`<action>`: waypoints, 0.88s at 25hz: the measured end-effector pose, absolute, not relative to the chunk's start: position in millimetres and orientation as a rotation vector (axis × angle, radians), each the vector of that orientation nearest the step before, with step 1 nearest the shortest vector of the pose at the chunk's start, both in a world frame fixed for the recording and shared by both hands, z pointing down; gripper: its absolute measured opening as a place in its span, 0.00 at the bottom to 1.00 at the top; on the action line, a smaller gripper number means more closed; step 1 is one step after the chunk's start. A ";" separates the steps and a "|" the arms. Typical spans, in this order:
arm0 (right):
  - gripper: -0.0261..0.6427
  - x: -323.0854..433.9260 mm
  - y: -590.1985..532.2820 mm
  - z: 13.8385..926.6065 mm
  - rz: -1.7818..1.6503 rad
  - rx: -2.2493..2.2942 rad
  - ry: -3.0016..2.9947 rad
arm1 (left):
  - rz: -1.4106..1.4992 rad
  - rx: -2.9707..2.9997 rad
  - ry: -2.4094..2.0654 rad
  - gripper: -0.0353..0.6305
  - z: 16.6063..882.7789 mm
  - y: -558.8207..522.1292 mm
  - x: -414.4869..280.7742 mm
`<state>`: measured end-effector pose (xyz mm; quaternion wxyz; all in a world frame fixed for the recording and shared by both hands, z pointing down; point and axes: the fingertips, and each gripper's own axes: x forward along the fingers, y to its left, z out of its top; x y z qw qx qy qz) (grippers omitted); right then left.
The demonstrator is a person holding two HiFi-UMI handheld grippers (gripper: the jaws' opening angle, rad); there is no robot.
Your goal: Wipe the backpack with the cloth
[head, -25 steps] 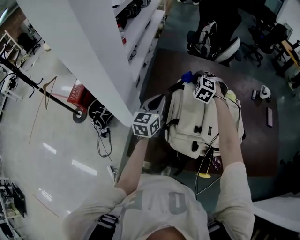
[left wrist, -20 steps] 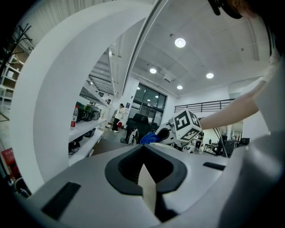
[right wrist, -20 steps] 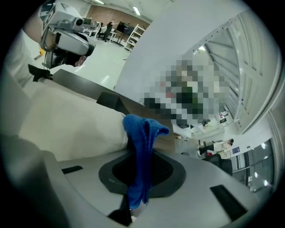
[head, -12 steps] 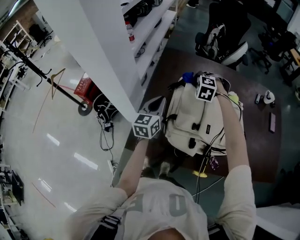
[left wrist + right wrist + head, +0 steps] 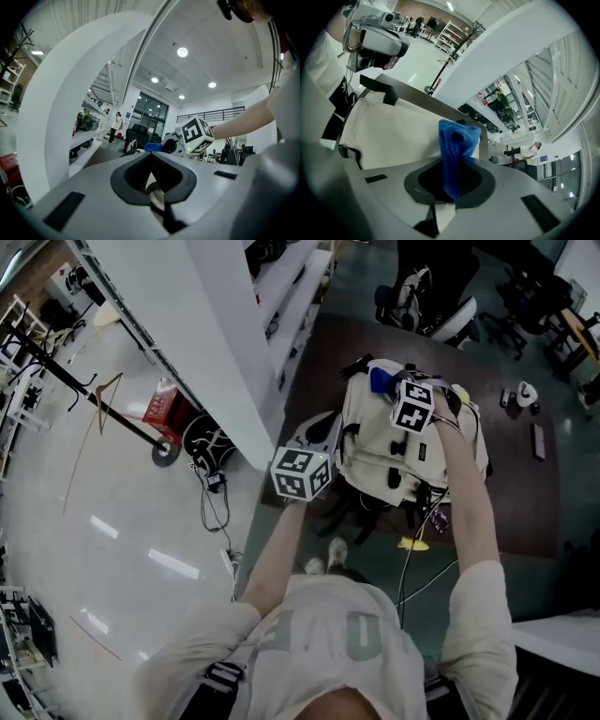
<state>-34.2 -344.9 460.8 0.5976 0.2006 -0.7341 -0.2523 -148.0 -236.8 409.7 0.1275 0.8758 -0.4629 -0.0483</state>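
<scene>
Pinching the blue cloth (image 5: 457,150) tight in the right gripper (image 5: 452,180), with a fold standing up past the tips, right at the top edge of the cream backpack (image 5: 389,442), upper middle of the head view, on the dark table (image 5: 525,512). Holding the left gripper (image 5: 151,180) just beside the bag's left edge, nearer the frame's centre, jaws pressed together on nothing, aimed across the room rather than at the fabric. Probably only starting the wipe, with the cloth no further than the top rim. Main risk from here: dragging the cloth down with the bag unbraced, and so shoving or tipping it toward the lower edge of the table, where the dark straps (image 5: 352,512) and the cables (image 5: 412,563) hang over. Also possible: snagging on a zip pull or buckle and pulling the cloth out of so narrow a pinch; hooking the loose cables with the right forearm; scraping bare jaw tips on the fabric by pressing too low.
</scene>
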 end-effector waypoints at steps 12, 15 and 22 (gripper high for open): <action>0.11 -88.0 -230.5 484.6 -0.613 0.487 -1.638 | -0.106 2.588 -1.239 0.06 420.5 -144.7 -170.7; 0.11 -87.7 -214.3 493.2 -0.593 0.559 -1.647 | -0.105 2.607 -1.241 0.06 418.1 -128.8 -171.0; 0.11 -86.5 -183.7 502.8 -0.539 0.670 -1.706 | -0.132 2.588 -1.289 0.06 409.6 -106.0 -171.4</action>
